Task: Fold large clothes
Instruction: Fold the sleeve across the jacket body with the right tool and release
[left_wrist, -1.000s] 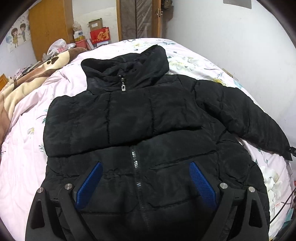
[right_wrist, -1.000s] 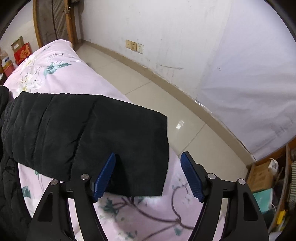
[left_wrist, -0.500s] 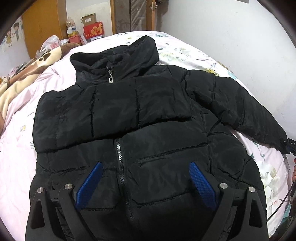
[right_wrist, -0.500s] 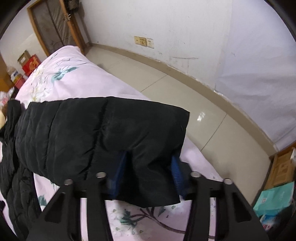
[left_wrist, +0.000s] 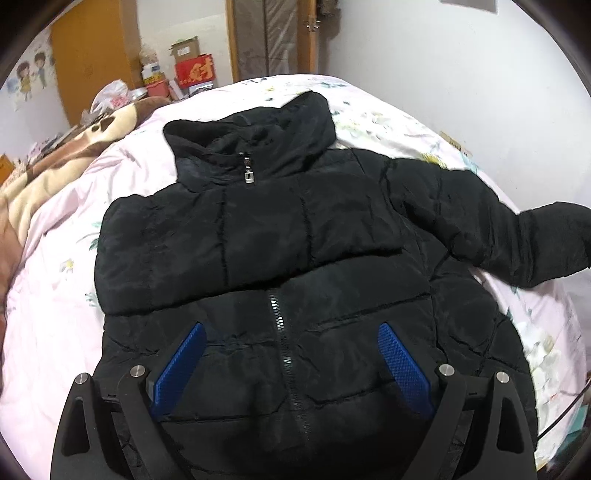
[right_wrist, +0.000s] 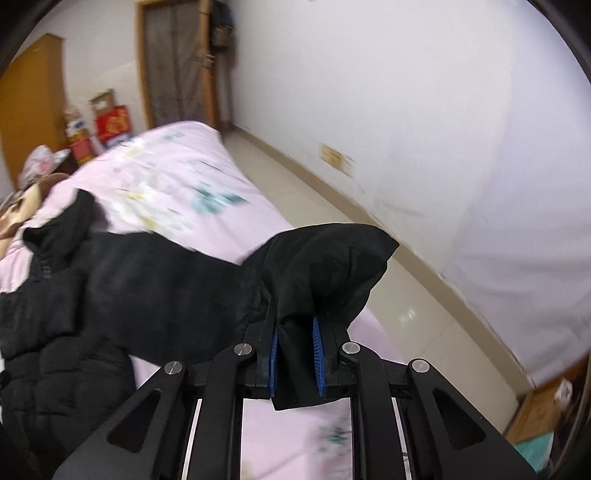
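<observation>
Nearest, the right gripper (right_wrist: 295, 354) has just been closing and now pinches the cuff of the sleeve (right_wrist: 325, 273), raised off the pink bedspread (right_wrist: 177, 184). The left gripper (left_wrist: 291, 365) hovers wide open, empty, above the black puffer jacket (left_wrist: 258, 229) lying flat. Best carry the sleeve smoothly across the chest, keeping the body undisturbed.

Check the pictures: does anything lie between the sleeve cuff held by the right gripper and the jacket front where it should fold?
Nothing visible does. The right gripper pinches the sleeve cuff; the black puffer jacket front is bare apart from its other sleeve, already folded across.
</observation>
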